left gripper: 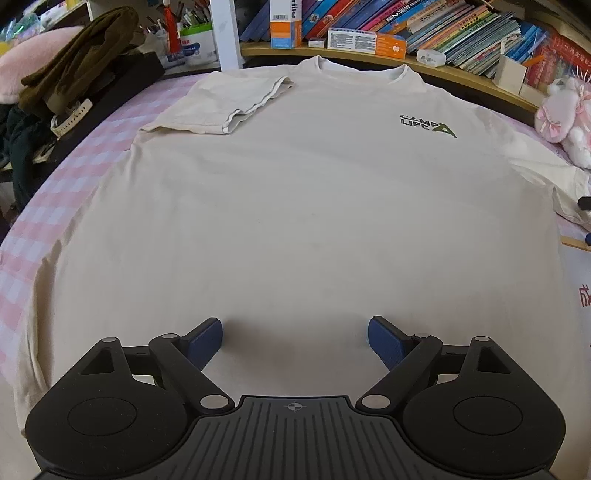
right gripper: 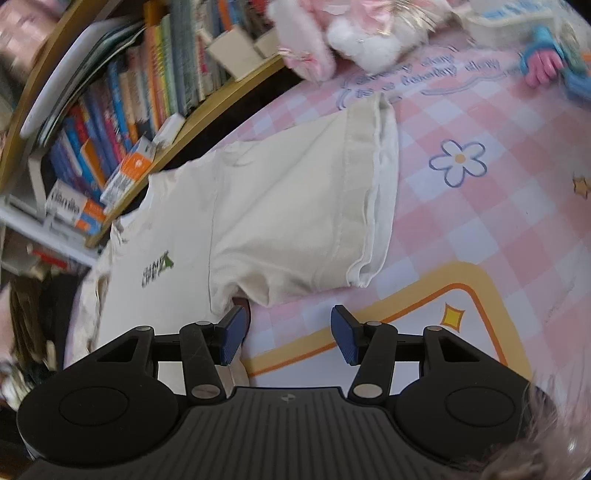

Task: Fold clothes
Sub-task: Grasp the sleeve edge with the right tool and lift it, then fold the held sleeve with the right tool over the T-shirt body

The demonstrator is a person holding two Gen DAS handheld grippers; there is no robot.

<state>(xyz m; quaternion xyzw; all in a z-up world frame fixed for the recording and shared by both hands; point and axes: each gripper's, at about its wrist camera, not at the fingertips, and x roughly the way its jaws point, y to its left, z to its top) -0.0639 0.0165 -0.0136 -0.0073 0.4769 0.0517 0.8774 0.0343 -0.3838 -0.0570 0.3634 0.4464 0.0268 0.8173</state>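
Note:
A cream T-shirt (left gripper: 295, 192) with a green "CAMP LIFE" logo (left gripper: 428, 124) lies flat, front up, on a pink checked sheet (left gripper: 48, 206). Its sleeve (left gripper: 229, 99) at the far left is folded in over the chest. My left gripper (left gripper: 295, 343) hangs open over the lower body of the shirt with nothing between its blue pads. In the right wrist view the other sleeve (right gripper: 314, 206) lies spread out on the sheet (right gripper: 480, 229). My right gripper (right gripper: 288, 332) is just below the underarm, jaws partly apart. Its left pad (right gripper: 232, 334) is at the shirt's edge, and only sheet shows between the pads.
A curved bookshelf (left gripper: 424, 33) packed with books and boxes runs behind the shirt. A pink-and-white plush toy (left gripper: 565, 114) sits at the right. A pile of dark clothes (left gripper: 74, 62) and a wristwatch (left gripper: 72, 116) lie at the left. Small toys (right gripper: 546, 62) sit beyond the sleeve.

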